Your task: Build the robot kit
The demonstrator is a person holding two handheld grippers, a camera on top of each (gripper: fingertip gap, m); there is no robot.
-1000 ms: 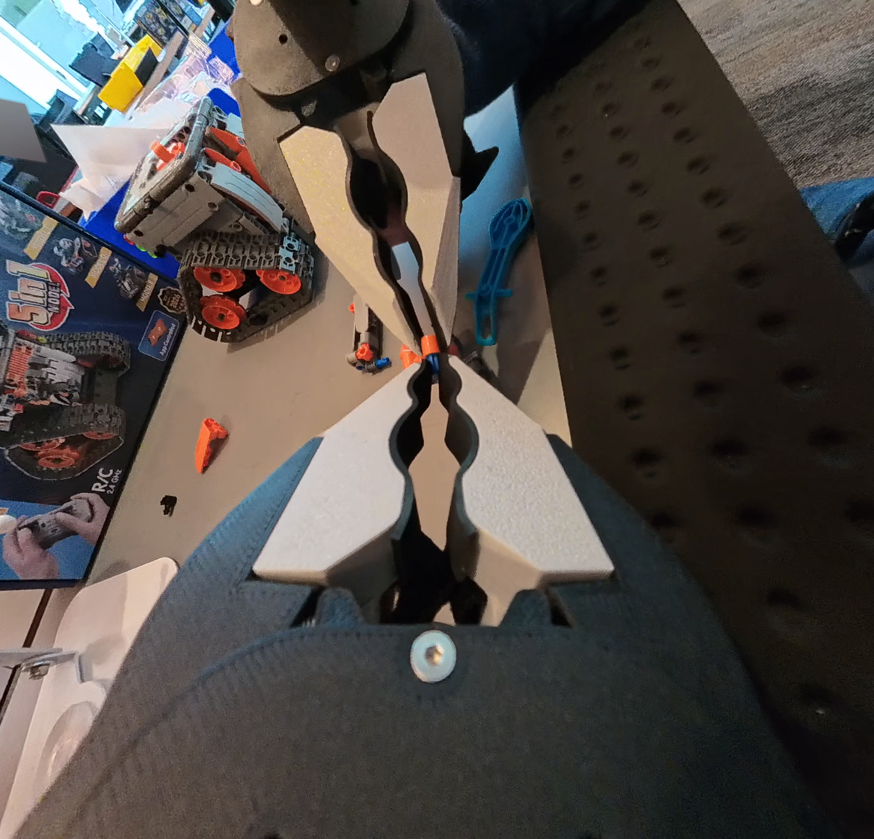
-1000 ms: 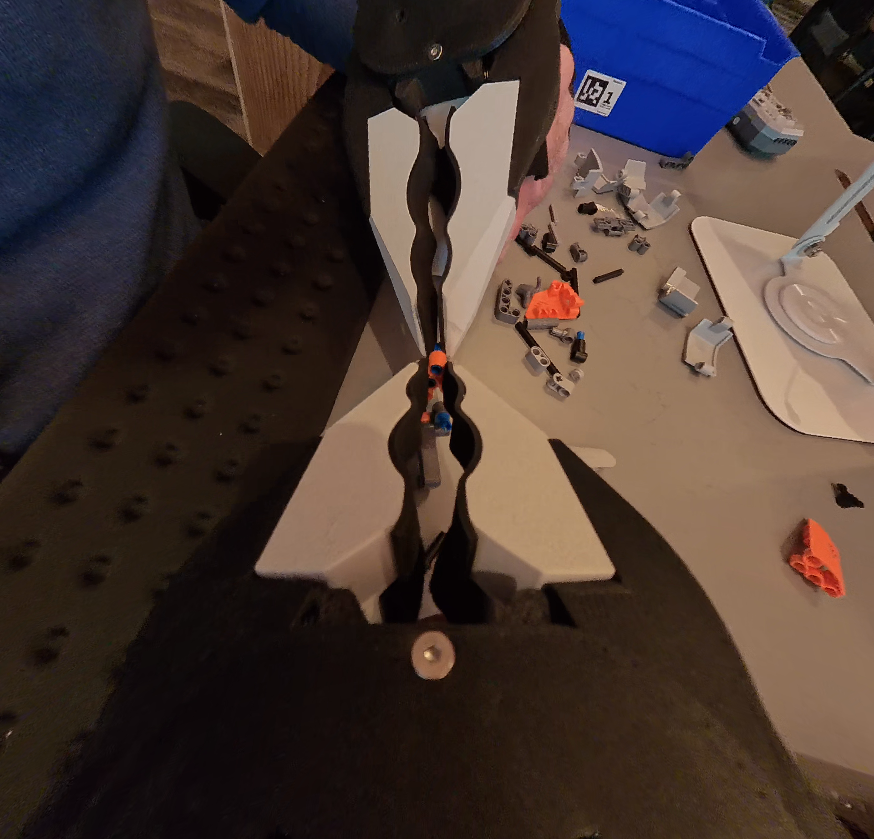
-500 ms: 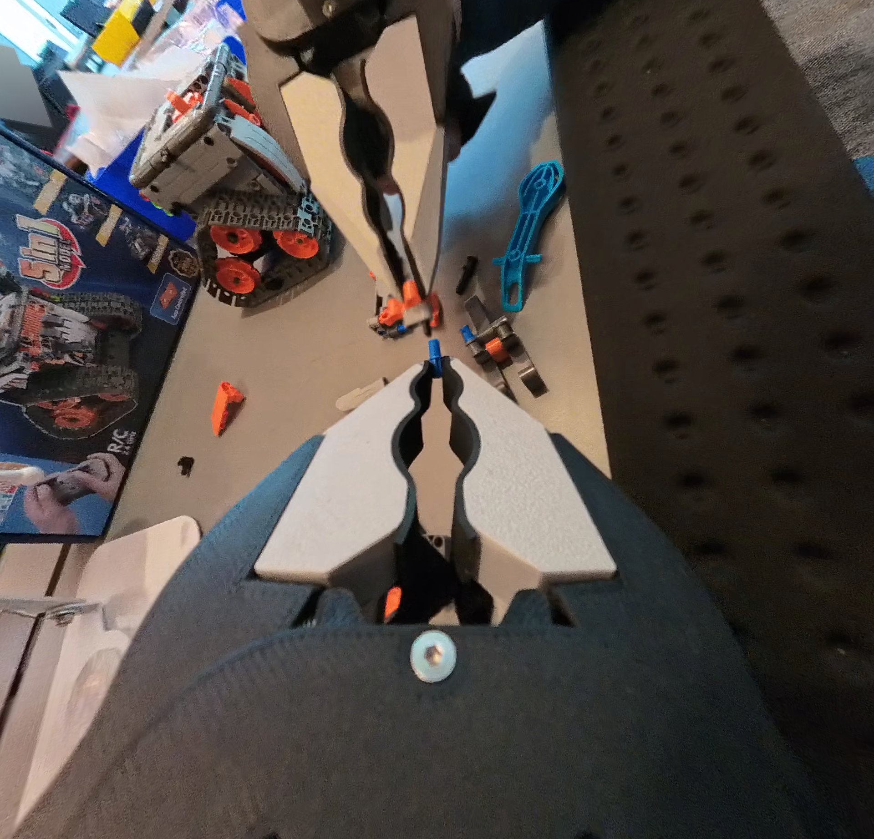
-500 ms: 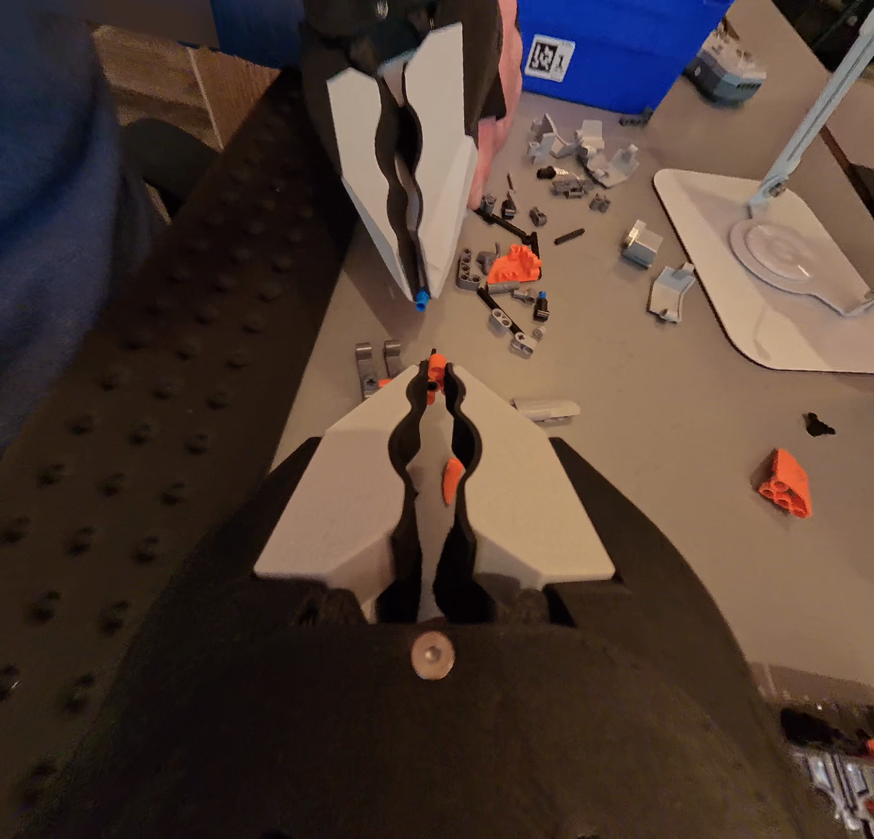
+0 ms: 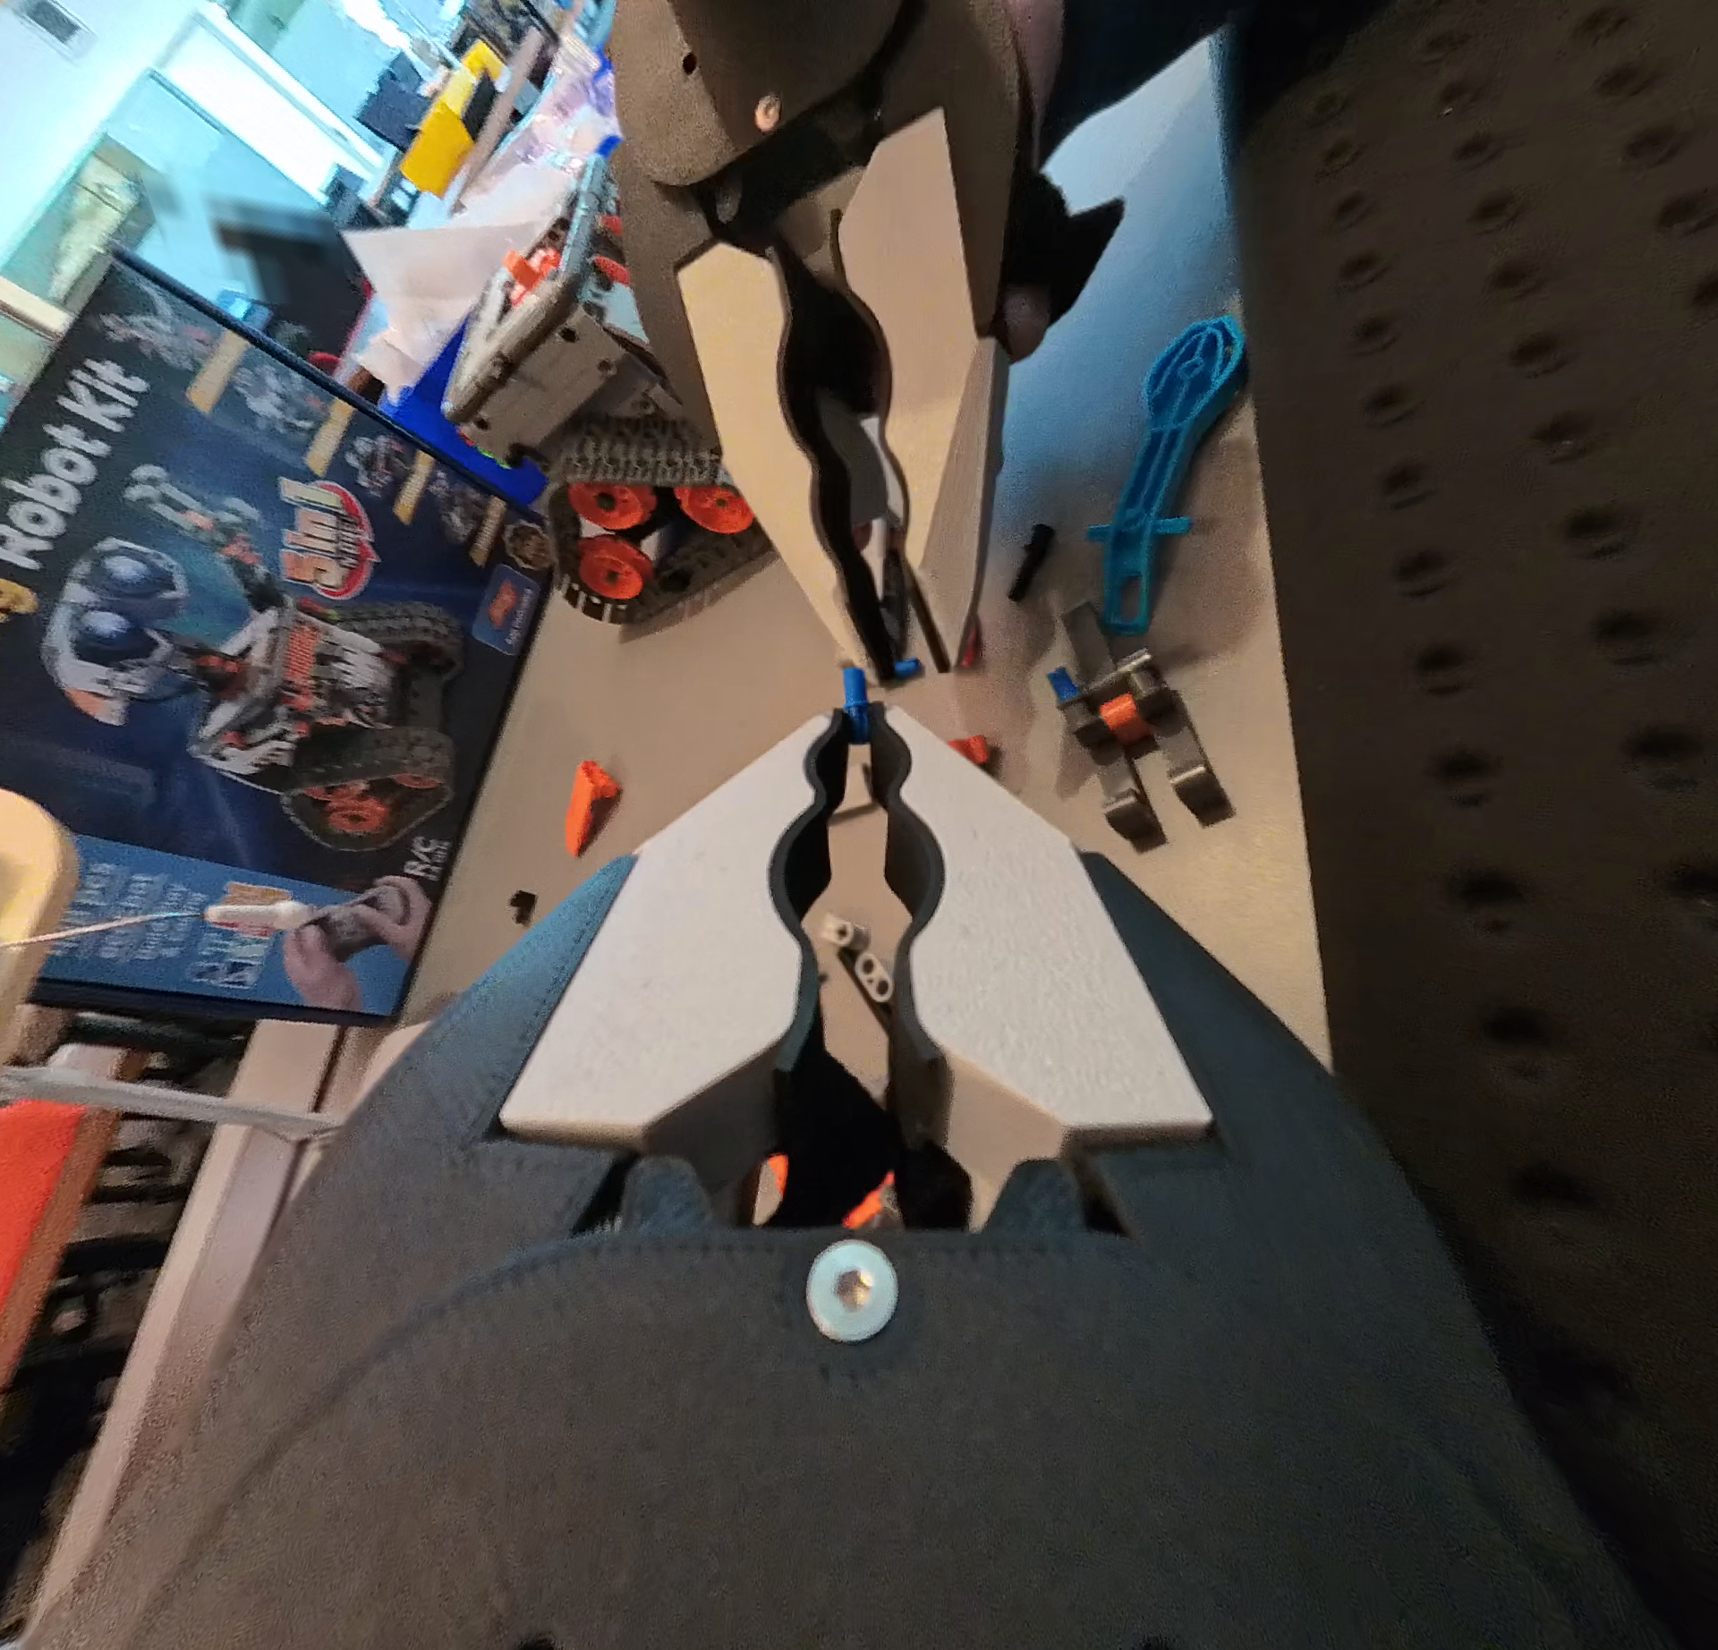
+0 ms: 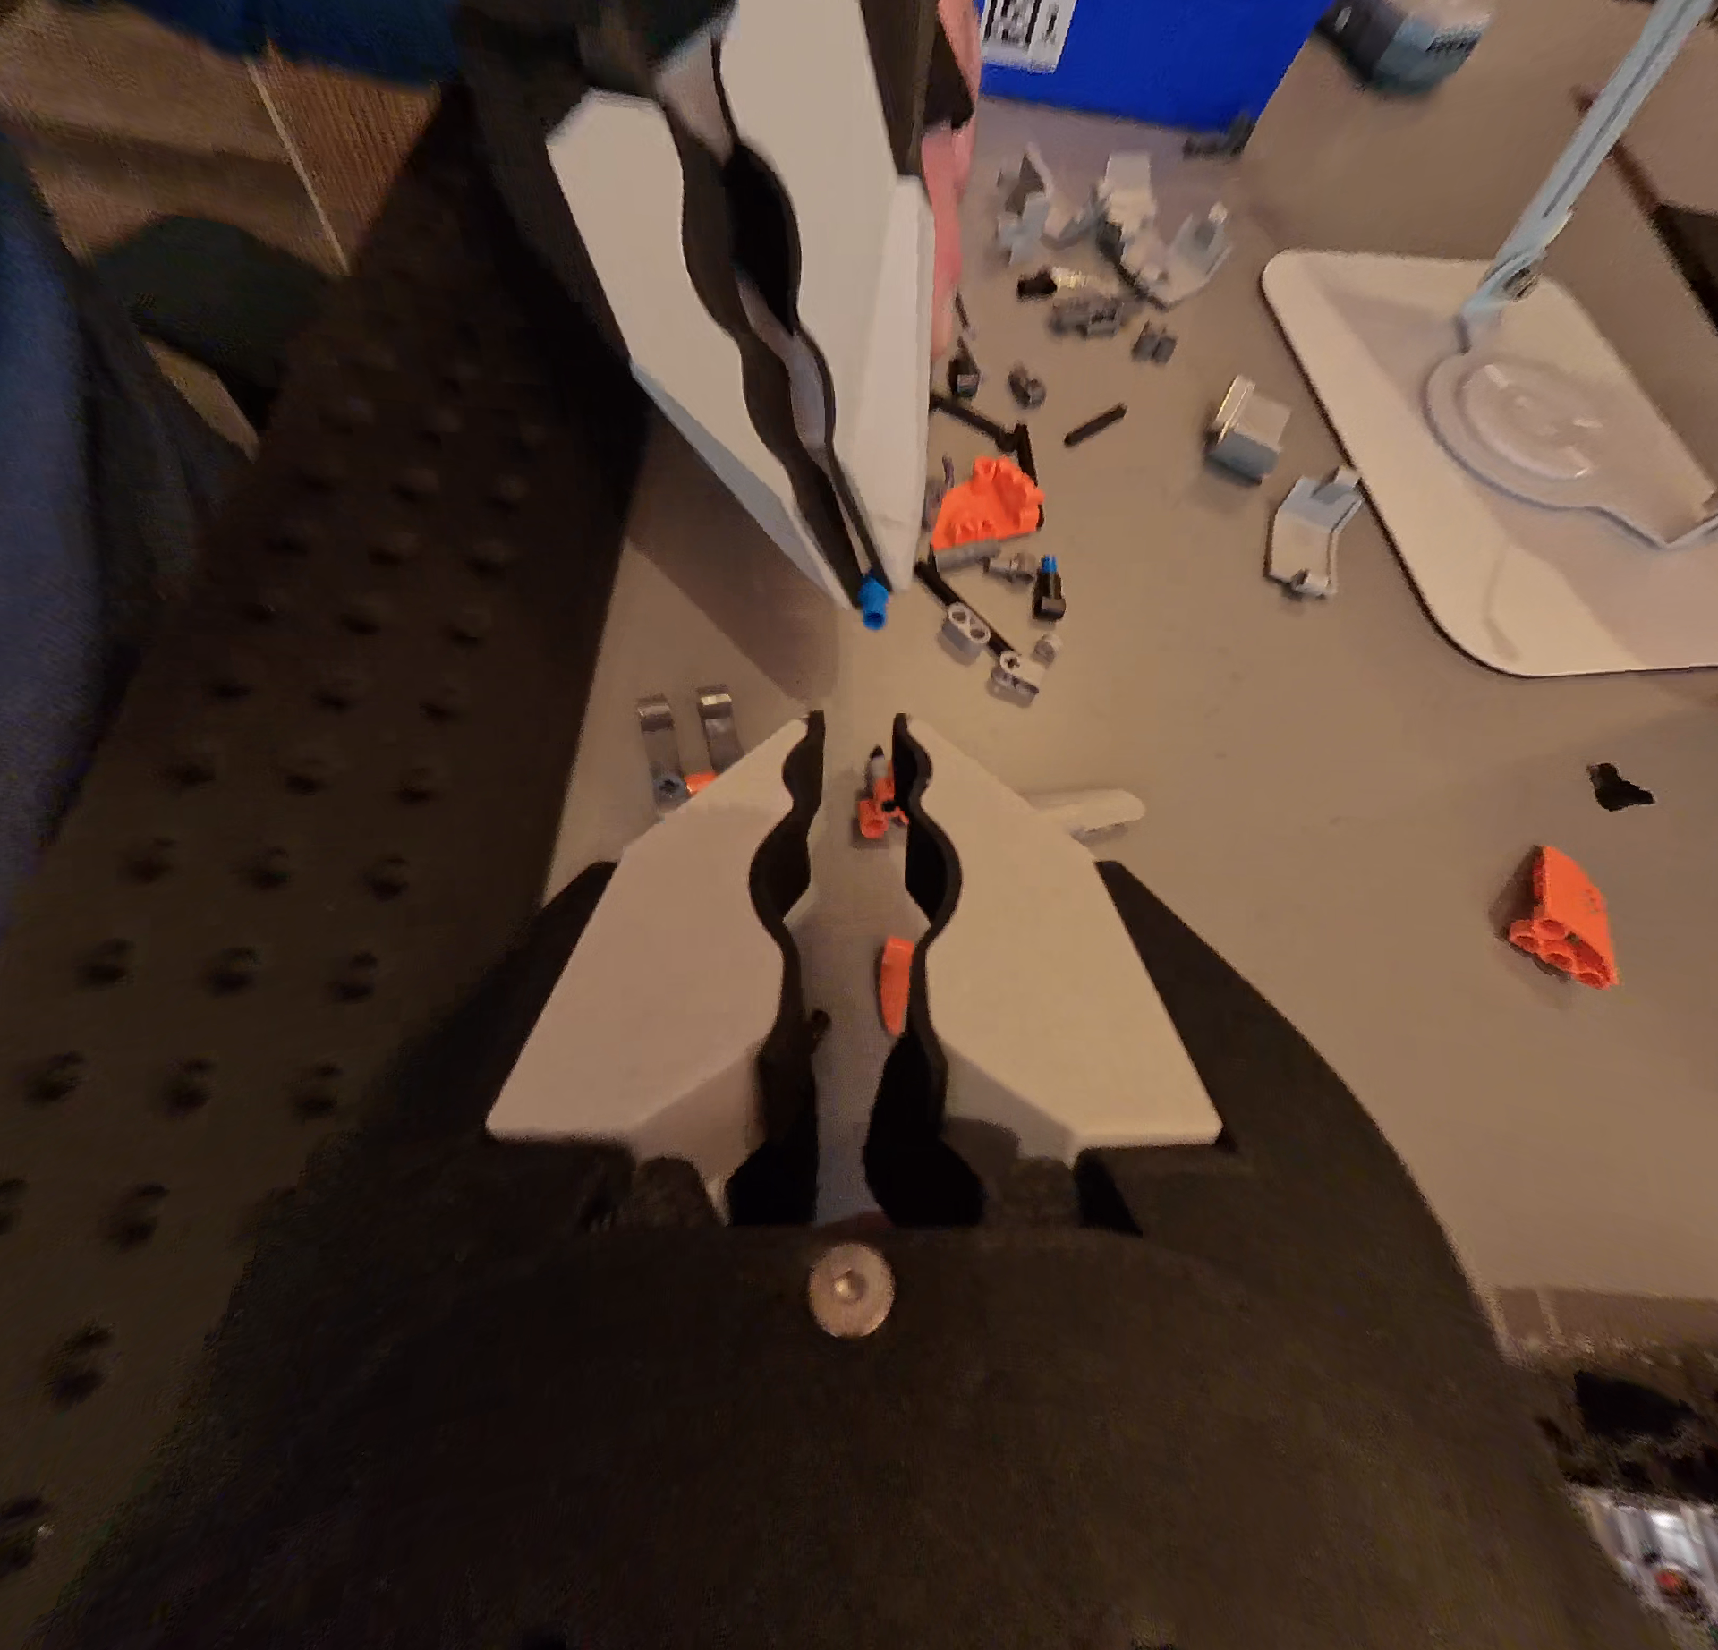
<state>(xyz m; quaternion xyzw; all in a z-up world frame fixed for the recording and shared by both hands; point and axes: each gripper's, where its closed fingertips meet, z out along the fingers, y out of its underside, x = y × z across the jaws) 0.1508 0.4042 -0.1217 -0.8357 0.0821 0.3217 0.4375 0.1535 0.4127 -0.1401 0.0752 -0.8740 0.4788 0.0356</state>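
Here, the left gripper (image 5: 857,720) points toward twelve o'clock over the table (image 5: 707,722), fingers pinching a blue pin (image 5: 853,687) at their tips, while in the right wrist view the right gripper (image 6: 857,733) hangs with fingers spread, a small orange piece (image 6: 874,810) on the table between them.

Grippers drawn apart, right gripper (image 6: 857,731) jaws now parted, orange-and-grey piece (image 6: 876,801) released, left gripper (image 5: 857,730) keeping blue pin (image 5: 853,692).
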